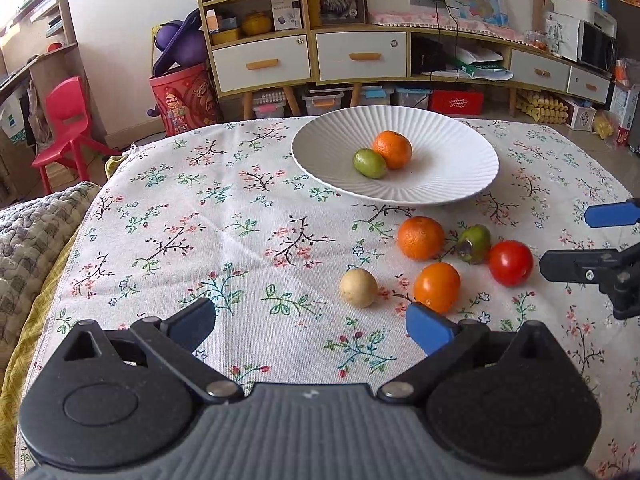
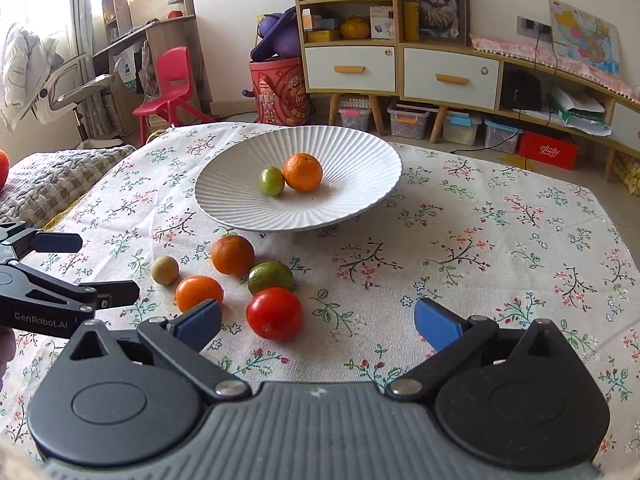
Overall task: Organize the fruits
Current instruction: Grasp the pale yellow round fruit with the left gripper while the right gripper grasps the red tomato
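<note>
A white ribbed plate (image 1: 340,132) (image 2: 352,152) holds a mandarin (image 1: 393,149) (image 2: 303,172) and a small green fruit (image 1: 369,163) (image 2: 271,181). In front of it on the floral cloth lie another mandarin (image 1: 421,238) (image 2: 232,255), a green-brown fruit (image 1: 474,244) (image 2: 271,278), a red tomato (image 1: 511,263) (image 2: 274,313), an orange tomato (image 1: 437,286) (image 2: 199,292) and a small tan fruit (image 1: 359,287) (image 2: 165,270). My left gripper (image 1: 312,326) (image 2: 86,268) is open and empty, just short of the tan fruit. My right gripper (image 2: 320,324) (image 1: 588,240) is open and empty, near the red tomato.
The floral tablecloth (image 1: 240,220) covers the table, with a knitted grey blanket (image 1: 36,232) off its left edge. Beyond the table stand a red chair (image 1: 66,120), a red drum (image 1: 184,100) and a low cabinet (image 1: 360,56) with storage boxes underneath.
</note>
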`<state>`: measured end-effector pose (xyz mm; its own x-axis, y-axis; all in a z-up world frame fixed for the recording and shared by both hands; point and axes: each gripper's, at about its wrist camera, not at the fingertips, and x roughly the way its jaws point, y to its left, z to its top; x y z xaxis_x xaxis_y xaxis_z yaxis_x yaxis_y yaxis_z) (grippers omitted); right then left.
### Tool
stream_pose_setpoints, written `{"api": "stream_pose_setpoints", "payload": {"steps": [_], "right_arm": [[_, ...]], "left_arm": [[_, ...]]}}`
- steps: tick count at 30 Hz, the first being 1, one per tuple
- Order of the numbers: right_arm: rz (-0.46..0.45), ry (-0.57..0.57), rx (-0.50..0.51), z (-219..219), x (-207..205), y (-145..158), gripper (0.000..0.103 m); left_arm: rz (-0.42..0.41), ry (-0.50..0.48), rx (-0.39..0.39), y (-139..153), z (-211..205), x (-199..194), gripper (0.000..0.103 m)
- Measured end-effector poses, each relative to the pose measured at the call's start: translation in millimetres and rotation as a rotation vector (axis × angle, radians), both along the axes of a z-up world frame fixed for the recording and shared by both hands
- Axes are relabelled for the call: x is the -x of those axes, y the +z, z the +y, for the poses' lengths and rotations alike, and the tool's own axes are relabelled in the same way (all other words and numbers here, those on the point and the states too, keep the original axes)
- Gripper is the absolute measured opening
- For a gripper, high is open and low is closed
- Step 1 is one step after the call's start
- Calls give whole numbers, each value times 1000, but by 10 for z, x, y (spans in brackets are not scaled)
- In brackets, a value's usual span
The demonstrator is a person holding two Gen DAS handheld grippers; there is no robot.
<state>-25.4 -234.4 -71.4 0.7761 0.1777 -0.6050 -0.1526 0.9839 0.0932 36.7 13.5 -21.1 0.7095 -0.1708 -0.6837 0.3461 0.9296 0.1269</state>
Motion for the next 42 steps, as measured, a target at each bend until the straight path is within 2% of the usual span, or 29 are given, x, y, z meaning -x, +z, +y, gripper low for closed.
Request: {"api": "stream_pose_setpoints", "payload": {"steps": [4, 7, 11, 16, 20, 29, 31, 35, 42], "right_arm": [[38, 9, 20, 32, 22, -174, 103], [61, 13, 30, 54, 3, -265, 103], [74, 31, 53, 116, -4, -350, 103], [41, 59, 69, 168, 9, -367, 103], [39, 60, 68, 166, -2, -364, 103], [47, 73, 74, 164, -29, -335, 102], [47, 84, 73, 172, -27, -318, 96], [41, 114, 77, 219, -16, -282, 81], [36, 147, 74, 245, 12, -244, 63]], "left_arm": [[24, -1, -12, -166, 31, -26, 92], [46, -1, 15, -265, 56, -59, 92], [26, -7, 44, -296, 49, -55, 93], [26, 35, 83, -328, 36, -92, 93], [17, 66, 80, -331, 1, -89, 93], [21, 39, 93, -314, 15, -128, 90], [19, 24, 98, -307, 14, -120, 86], [18, -14, 103, -275, -25, -91, 68], [13, -49, 111, -265, -73, -90, 53]]}}
